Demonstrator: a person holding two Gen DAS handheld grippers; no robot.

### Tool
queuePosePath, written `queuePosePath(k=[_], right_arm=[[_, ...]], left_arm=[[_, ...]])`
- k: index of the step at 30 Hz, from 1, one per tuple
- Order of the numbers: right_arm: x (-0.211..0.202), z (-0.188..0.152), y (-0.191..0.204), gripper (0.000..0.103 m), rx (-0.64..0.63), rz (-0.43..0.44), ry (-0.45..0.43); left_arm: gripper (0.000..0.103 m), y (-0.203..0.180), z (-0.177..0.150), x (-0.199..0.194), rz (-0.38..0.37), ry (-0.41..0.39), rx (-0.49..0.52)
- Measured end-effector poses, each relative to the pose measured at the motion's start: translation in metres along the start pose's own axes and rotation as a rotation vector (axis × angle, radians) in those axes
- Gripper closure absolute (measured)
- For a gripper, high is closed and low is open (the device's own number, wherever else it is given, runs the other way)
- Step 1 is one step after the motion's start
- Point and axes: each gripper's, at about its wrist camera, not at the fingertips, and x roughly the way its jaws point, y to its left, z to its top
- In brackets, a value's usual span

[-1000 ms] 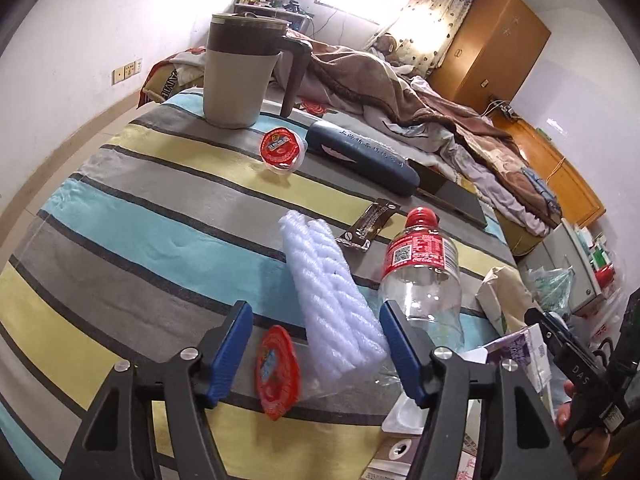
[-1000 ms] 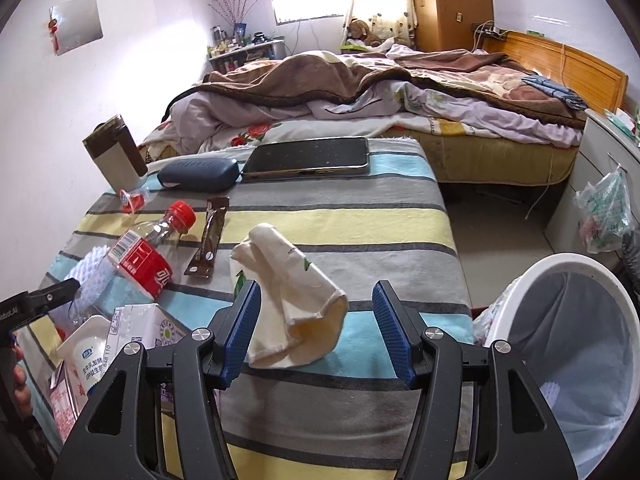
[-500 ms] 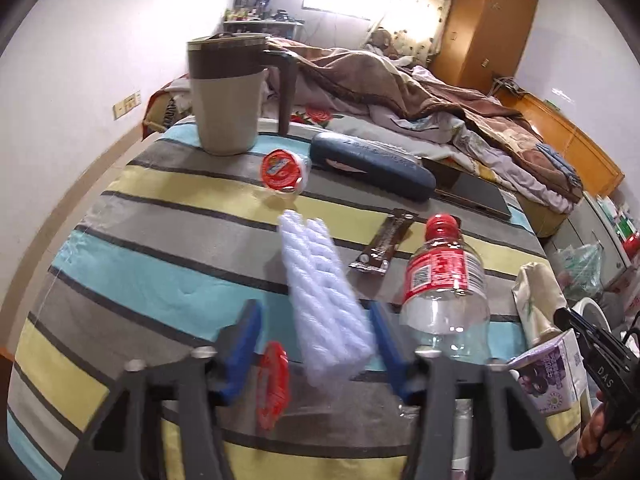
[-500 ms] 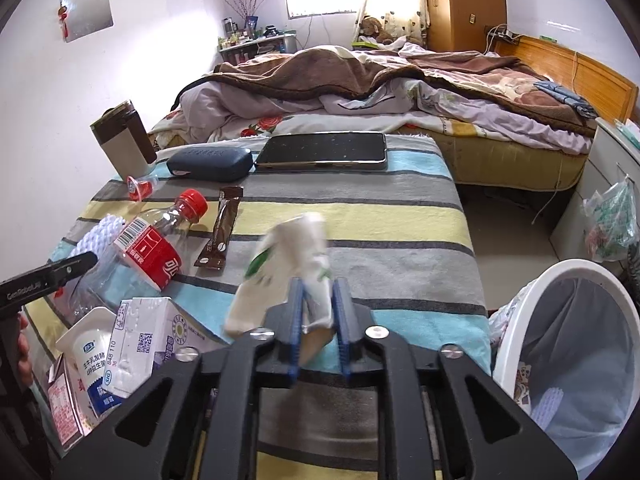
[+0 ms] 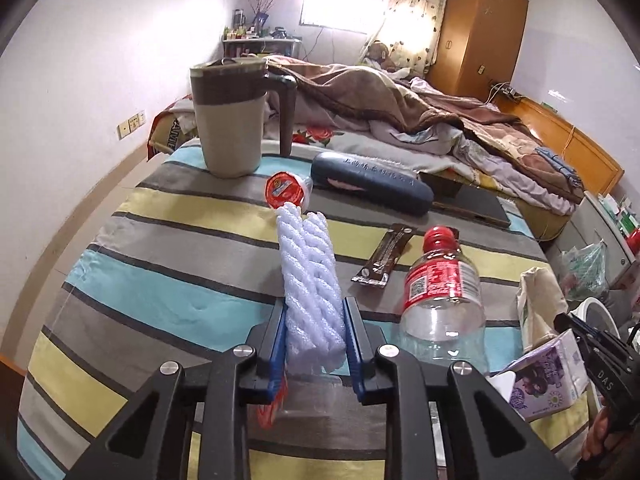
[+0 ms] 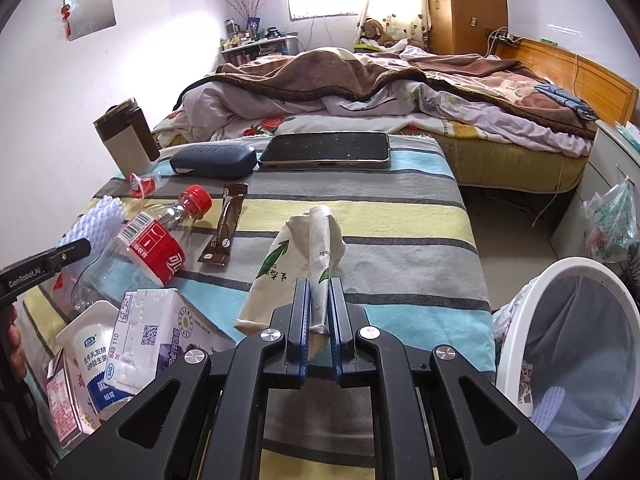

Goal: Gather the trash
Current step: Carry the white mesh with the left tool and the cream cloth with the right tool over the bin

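Note:
My left gripper [image 5: 315, 334] is shut on a white foam net sleeve [image 5: 308, 276] and holds it over the striped tablecloth [image 5: 168, 292]. My right gripper [image 6: 319, 312] is shut on a crumpled cream paper bag [image 6: 304, 260] with green print. An empty bottle [image 5: 440, 296] with a red label lies right of the sleeve; it also shows in the right wrist view [image 6: 148, 244]. A brown sachet [image 5: 386, 256], red-lidded cup [image 5: 286, 190], milk carton [image 6: 148, 336] and yogurt cup [image 6: 90, 356] lie on the table. A white bin [image 6: 576, 344] with a grey liner stands at the right.
A beige and brown jug [image 5: 230, 116], a dark blue glasses case [image 5: 372, 188] and a black phone [image 6: 326, 152] sit at the table's far end. A bed [image 6: 380, 92] with blankets lies beyond. A plastic bag [image 6: 610, 220] hangs by the white cabinet.
Both grippers went from open to shut. The left one closed on the foam sleeve and lifted it. The right one closed on the paper bag and raised it off the cloth.

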Motion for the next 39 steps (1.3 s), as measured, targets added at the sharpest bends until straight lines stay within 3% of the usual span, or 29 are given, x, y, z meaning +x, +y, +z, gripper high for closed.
queuePosePath(k=[22, 39], right_arm=[[-0.036, -0.003, -0.005, 0.093, 0.025, -0.019, -0.087], [-0.088, -0.015, -0.027, 0.093, 0.072, -0.047, -0.181]], left_arm=[[0.077, -0.027, -0.013, -0.058, -0.036, -0.091, 0.06], [0.077, -0.09, -0.031, -0.105, -0.146, -0.144, 0.168]])
